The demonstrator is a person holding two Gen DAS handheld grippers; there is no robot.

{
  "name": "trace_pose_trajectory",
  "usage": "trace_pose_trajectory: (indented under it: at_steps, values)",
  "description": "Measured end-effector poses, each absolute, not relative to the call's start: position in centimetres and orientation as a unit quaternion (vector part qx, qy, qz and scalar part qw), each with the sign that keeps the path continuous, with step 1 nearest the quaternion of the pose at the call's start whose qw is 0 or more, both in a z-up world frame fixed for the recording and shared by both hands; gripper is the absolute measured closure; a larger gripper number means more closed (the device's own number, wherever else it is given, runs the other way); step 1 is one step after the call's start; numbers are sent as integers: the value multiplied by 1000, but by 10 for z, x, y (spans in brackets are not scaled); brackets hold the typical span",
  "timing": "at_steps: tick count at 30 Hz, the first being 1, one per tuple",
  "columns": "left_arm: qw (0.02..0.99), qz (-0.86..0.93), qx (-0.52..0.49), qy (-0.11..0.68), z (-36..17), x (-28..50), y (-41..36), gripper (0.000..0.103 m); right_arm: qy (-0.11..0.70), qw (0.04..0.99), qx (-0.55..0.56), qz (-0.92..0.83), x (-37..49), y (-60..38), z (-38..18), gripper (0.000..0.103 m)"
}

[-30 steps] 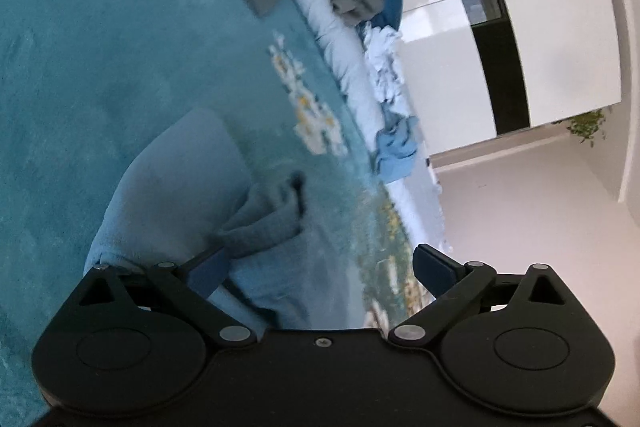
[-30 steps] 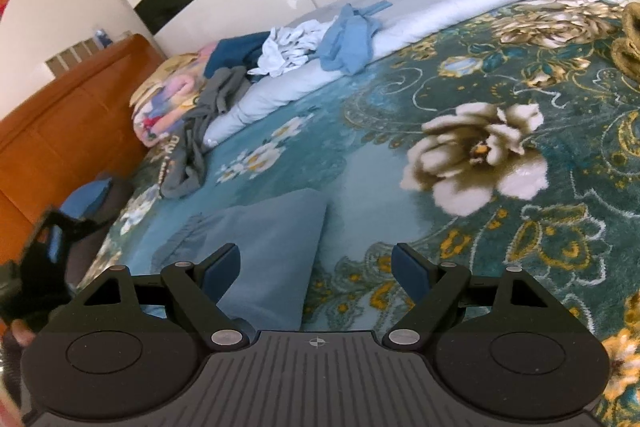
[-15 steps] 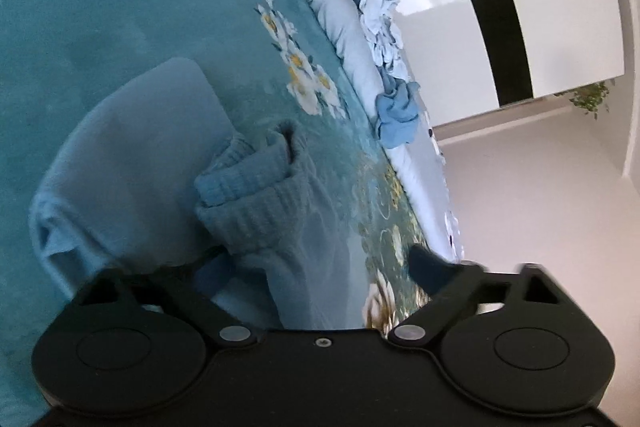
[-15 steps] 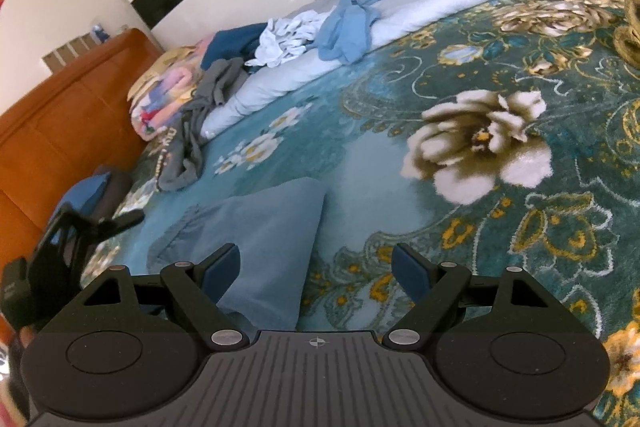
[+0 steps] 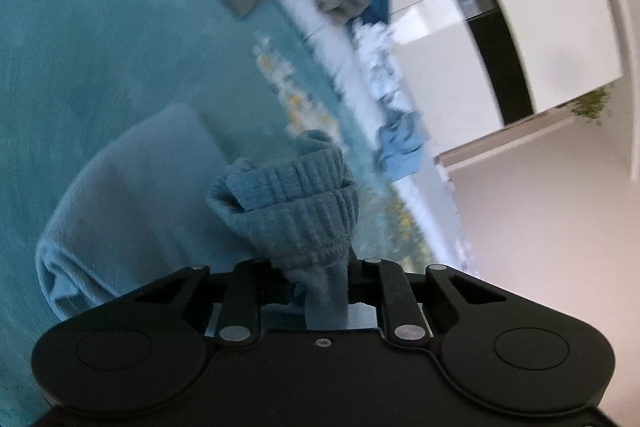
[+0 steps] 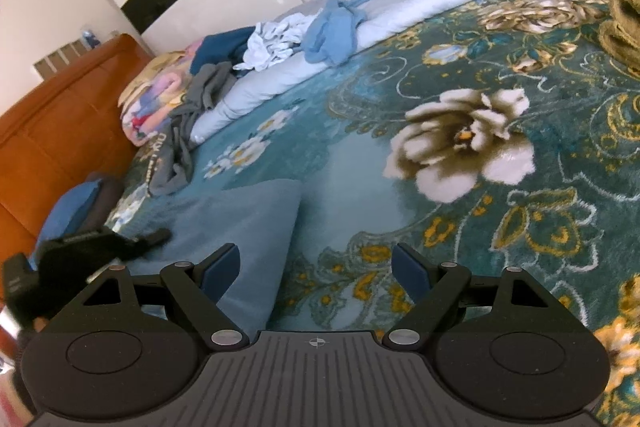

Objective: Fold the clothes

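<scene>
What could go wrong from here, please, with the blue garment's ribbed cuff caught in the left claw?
1. The left claw is closing on a bunched ribbed cuff of the blue garment; the thick roll could slip free when pulled.
2. The right claw is open and holds nothing, so pulling the cuff may drag the whole garment across the floral blanket and rumple it.

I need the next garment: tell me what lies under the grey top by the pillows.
The grey top drapes over the rolled pale-blue quilt and the teal floral blanket. Anything else beneath is hidden.
</scene>
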State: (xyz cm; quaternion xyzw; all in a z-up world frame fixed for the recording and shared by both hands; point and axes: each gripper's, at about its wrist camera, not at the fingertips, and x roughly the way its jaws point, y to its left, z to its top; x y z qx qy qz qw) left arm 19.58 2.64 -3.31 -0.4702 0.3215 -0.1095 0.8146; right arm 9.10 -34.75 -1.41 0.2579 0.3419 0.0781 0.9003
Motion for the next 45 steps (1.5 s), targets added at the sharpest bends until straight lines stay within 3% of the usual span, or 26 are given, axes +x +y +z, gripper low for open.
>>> trace_pose_trajectory:
  at_steps: [6, 11, 24, 27, 30, 31, 40, 45]
  values:
    - [825, -110, -480, 277, -25, 173, 67, 85, 344, 900, 254, 83, 92, -343, -15, 21]
    - [799, -52, -505, 321, -75, 171, 95, 84, 354, 897, 250, 88, 93, -338, -20, 21]
    - [823, -79, -463, 321, -65, 180, 84, 67, 346, 895, 233, 158, 117, -298, -3, 21]
    - [824, -89, -461, 316, -62, 181, 82, 67, 339, 888, 233, 204, 132, -275, 6, 30]
    - [824, -103, -465, 307, -60, 181, 83, 67, 355, 874, 235, 234, 149, -256, 5, 66]
    - [823, -107, -467, 305, -60, 181, 84, 67, 361, 869, 236, 242, 152, -251, 4, 73]
    - [814, -106, -474, 317, -82, 180, 91, 66, 426, 850, 220, 217, 141, -258, -38, 87]
    - [814, -103, -474, 319, -78, 178, 96, 64, 426, 846, 238, 215, 132, -265, -48, 89]
